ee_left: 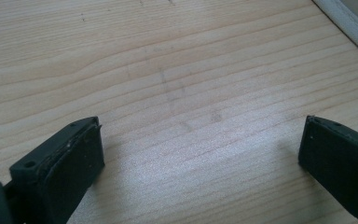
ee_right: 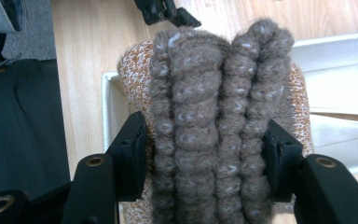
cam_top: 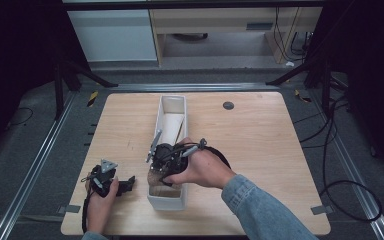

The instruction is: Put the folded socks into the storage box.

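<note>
Evidently the person is packing or unpacking knitwear at the long white bin (cam_top: 172, 102), which is lying lengthwise down the middle of the wooden table (cam_top: 260, 135). The right gripper (ee_right: 205, 154) is hovering over the bin's near end, and its jaws are pressing in on both sides of a bundle of brown ribbed knit (ee_right: 214, 116), probably folded or rolled socks, with an orange-and-white flecked layer behind it. The ribbing is bulging between the two pads, so the jaws are closed about as far as the soft fabric is allowing, and the grip is looking firm. The bundle is sitting at or just above the bin's near end, seemingly so it can drop in or lift out cleanly; which of the two cannot be told. Something pale is lying farther along inside the bin.

The left gripper (cam_top: 111, 181) is resting on the table just left of the bin's near end, seemingly parked out of the way. Its jaws are standing wide apart over bare wood, holding nothing.
</note>
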`<state>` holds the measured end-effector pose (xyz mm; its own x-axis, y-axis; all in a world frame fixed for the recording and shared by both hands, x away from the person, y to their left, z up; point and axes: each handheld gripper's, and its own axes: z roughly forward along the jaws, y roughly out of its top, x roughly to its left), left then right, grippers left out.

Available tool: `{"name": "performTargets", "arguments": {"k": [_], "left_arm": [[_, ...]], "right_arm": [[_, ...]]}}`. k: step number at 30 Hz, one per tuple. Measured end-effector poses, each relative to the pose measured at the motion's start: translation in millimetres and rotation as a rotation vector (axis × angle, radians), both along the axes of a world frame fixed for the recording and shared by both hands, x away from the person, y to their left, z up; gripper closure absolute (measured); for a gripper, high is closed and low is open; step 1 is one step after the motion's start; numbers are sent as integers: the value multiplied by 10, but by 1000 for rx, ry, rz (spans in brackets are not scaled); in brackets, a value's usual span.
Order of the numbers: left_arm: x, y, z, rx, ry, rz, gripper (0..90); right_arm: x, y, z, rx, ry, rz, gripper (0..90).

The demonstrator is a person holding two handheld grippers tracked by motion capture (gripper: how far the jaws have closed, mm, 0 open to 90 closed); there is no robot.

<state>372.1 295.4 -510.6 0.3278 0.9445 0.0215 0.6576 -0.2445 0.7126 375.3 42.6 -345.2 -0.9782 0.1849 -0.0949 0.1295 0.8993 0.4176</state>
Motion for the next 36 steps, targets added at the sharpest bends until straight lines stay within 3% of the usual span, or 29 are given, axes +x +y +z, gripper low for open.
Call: {"name": "performTargets", "arguments": {"k": [17,25,36], "left_arm": [[0,0,0,0,0,0,0],[0,0,1,0,1,0,0],[0,0,1,0,1,0,0]], "right_arm": [[-59,33,-214,-10,-14,-1,395],[-62,13,-180,10,-10,-5,321],[-52,-71,-50,43,4,-15,323]]}}
